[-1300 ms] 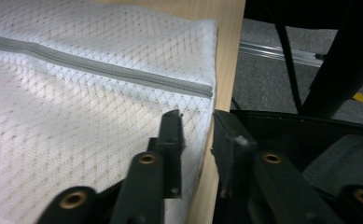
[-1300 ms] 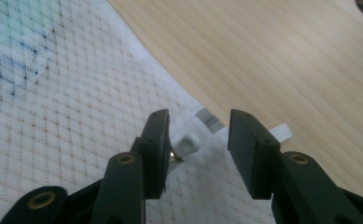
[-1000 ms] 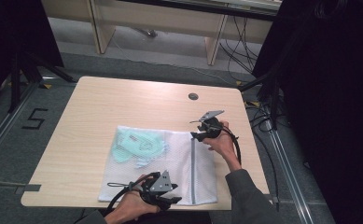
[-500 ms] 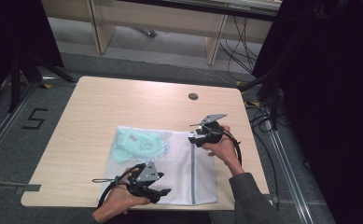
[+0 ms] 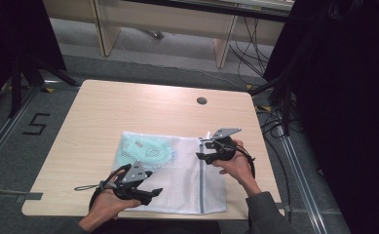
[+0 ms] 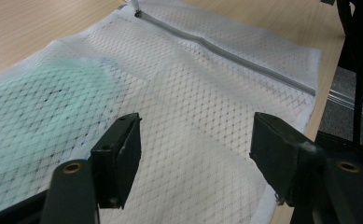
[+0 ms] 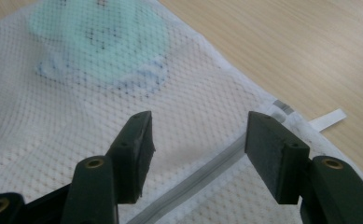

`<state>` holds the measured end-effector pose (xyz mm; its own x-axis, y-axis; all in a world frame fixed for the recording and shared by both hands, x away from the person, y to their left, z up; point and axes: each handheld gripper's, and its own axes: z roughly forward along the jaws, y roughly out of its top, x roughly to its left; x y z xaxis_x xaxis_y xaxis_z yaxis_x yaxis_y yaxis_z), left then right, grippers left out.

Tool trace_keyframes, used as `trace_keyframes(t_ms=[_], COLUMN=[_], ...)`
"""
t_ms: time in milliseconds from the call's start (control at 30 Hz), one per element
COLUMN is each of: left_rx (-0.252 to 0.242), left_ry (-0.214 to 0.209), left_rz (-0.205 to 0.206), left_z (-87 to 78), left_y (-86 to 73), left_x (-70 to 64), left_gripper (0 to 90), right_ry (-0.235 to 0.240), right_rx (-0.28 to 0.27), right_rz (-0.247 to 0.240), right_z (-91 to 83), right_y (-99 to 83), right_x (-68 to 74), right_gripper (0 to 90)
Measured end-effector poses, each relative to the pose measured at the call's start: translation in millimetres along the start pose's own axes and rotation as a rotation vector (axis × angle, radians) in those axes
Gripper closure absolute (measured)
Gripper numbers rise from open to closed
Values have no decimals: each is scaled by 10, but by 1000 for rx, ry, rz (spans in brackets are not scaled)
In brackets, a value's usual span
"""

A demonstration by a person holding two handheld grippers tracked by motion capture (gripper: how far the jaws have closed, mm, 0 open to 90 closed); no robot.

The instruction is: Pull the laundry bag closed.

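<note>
On the pale wooden table (image 5: 128, 112) a white mesh laundry bag (image 5: 177, 185) lies flat near the person's edge, and the work in hand looks to be its zip. Starting at the left, a folded mint-green garment (image 5: 145, 152) sits inside the bag's far left part, showing through the netting; it probably keeps that end weighted down. Just nearer, the left gripper (image 5: 150, 193) hovers low over the bag's near left area with its jaws spread wide and nothing between them, mesh visible in the gap in the left gripper view (image 6: 193, 154). My guess is it is placed there to pin or pinch the cloth so the bag does not slide when the zip is pulled. Further right, the grey zip (image 5: 202, 183) runs from the far edge toward the near edge, apparently closed, with its small white pull tab (image 7: 327, 119) at the far end, lying on the table. The right gripper (image 5: 201, 150) hangs over that far end, jaws likewise apart and empty, straddling the zip line (image 7: 195, 179), likely lined up to take the pull.
</note>
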<state>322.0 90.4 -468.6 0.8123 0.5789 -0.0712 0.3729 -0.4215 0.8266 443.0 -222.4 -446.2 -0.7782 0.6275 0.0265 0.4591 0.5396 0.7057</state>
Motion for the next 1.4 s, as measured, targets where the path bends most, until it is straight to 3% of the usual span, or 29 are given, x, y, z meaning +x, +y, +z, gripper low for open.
trace_keyframes(t_ms=[67, 133, 167, 200, 233, 267, 300, 333, 367, 400, 433, 467, 500, 533, 567, 667, 733, 867, 967, 1067, 1100, 1167, 1200, 1233, 1267, 1300, 1333, 1367, 1400], left_rx=[20, 21, 30, 15, 33, 44, 40, 35, 27, 26, 15, 35, 38, 23, 41, 33, 10, 13, 22, 26, 17, 20, 25, 29, 9, 21, 19, 9, 23], left_ry=[10, 11, 20, 15, 23, 18, 21, 19, 26, 29, 20, 18, 14, 29, 23, 43, 37, 32, 34, 32, 36, 37, 45, 49, 50, 47, 51, 54, 55], left_rz=[35, 17, 43, 30, 39, 49, 37, 68, 56, 48, 54, 43, 41, 39, 69, 54, 16, 23, 37, 32, 15, 49, 18, 26, 5, 34, 23, 0, 17], left_z=[-27, -30, -44, -35, -48, -58, -58, -66, -67, -72, -73, -91, -98, -97, -116, -141, -149, -184, -209, -230, -229, -249, -259, -268, -258, -272, -275, -275, -291], left_y=[-7, -26, -33, -45, -52, -54, -59, -57, -66, -73, -77, -82, -86, -95, -91, -104, -116, -136, -145, -153, -158, -160, -165, -165, -175, -175, -178, -184, -184], left_x=[23, 20, 33, 23, 29, 39, 31, 40, 30, 25, 23, 16, 13, 6, 33, 34, 18, 15, 9, 4, -6, 26, 9, 16, 5, 27, 22, 8, 19], left_gripper=[329, 321, 319, 318, 317, 316, 318, 324, 323, 322, 320, 317, 315, 314, 313, 308, 308, 305, 299, 297, 297, 295, 295, 294, 293, 293, 291, 288, 287], right_ry=[-1, 12, 7, 12, 13, 18, 25, 20, 15, 20, 21, 18, 18, 24, 19, 39, 28, 45, 52, 57, 55, 54, 63, 63, 58, 64, 66, 68, 74], right_rx=[-23, -29, -19, 1, -27, 10, -22, -4, -23, 14, -18, 6, -16, -8, -11, 2, -1, 26, 8, 31, 11, 28, 44, 18, 35, 51, 23, 38, 62], right_rz=[8, 7, 3, -6, 1, 3, -1, -8, -19, -21, -18, -23, -18, -32, -3, -33, -32, -44, -36, -43, -35, -42, -40, -27, -32, -37, -22, -15, -30], right_z=[7, 3, -4, -22, 2, -29, -2, -11, 3, -27, -8, -28, -15, -24, -22, -41, -42, -85, -97, -131, -123, -151, -173, -156, -179, -202, -180, -198, -230], right_y=[-27, -53, -65, -70, -91, -93, -111, -117, -130, -126, -142, -143, -157, -161, -175, -191, -216, -245, -278, -308, -333, -355, -365, -392, -403, -412, -440, -449, -455], right_x=[35, 64, 78, 84, 103, 113, 122, 133, 140, 147, 161, 170, 185, 188, 222, 230, 258, 294, 330, 347, 362, 365, 366, 379, 381, 378, 394, 404, 400], right_gripper=[417, 413, 411, 410, 409, 405, 404, 403, 401, 400, 399, 398, 398, 397, 396, 393, 387, 387, 382, 370, 369, 364, 360, 359, 356, 353, 353, 353, 353])
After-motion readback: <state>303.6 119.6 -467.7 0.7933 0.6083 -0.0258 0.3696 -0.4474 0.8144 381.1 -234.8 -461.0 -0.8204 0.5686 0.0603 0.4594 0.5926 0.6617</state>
